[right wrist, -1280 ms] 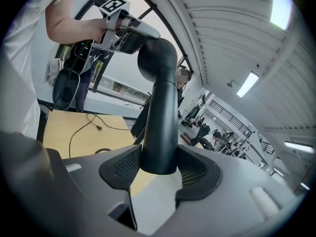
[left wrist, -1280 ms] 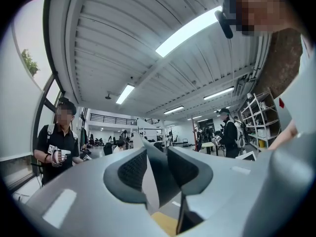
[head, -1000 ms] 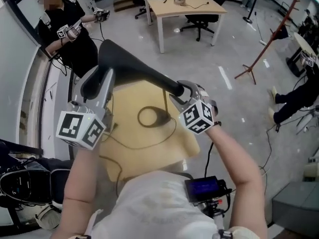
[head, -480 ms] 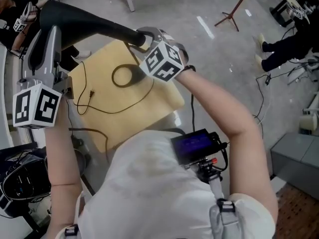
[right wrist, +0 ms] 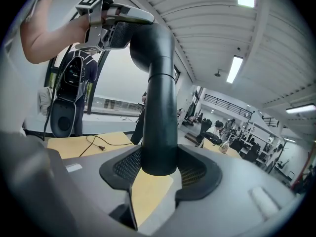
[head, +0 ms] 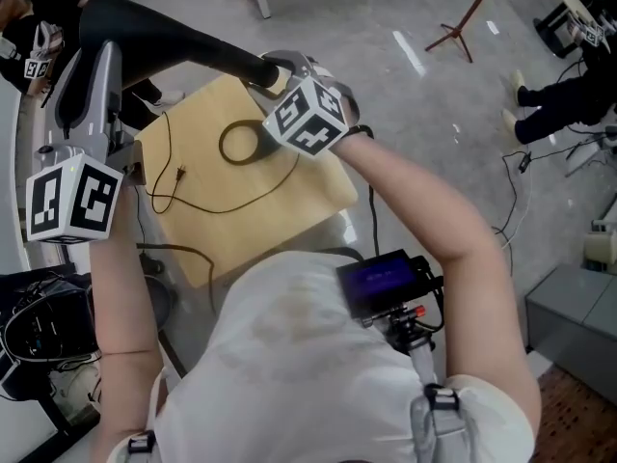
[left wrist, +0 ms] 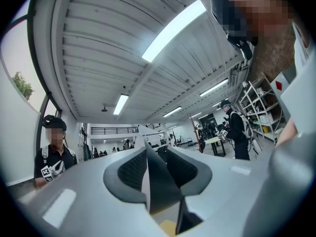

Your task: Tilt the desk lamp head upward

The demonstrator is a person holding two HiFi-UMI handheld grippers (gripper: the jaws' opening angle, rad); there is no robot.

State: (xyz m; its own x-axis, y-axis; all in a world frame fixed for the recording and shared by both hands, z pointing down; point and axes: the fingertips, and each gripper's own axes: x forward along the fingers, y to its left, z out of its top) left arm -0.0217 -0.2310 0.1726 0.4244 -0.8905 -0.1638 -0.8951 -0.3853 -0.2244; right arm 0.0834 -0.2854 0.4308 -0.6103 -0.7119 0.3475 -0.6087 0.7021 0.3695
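Since a second ago the left gripper (head: 96,58) has risen, carrying the desk lamp head (head: 159,35) it pinches above the yellow table's (head: 299,196) far left corner. The right gripper (head: 273,68) clamps the lamp arm (right wrist: 159,107). Only a thin edge is pinched; rolling further could slip it free.

A big open lab hall: ribbed ceiling (left wrist: 98,43) with strip lights (left wrist: 173,31), gear shelves (left wrist: 260,107), grey floor (head: 347,17), other people (left wrist: 238,132) standing about (one holding marker cubes (left wrist: 222,132)).
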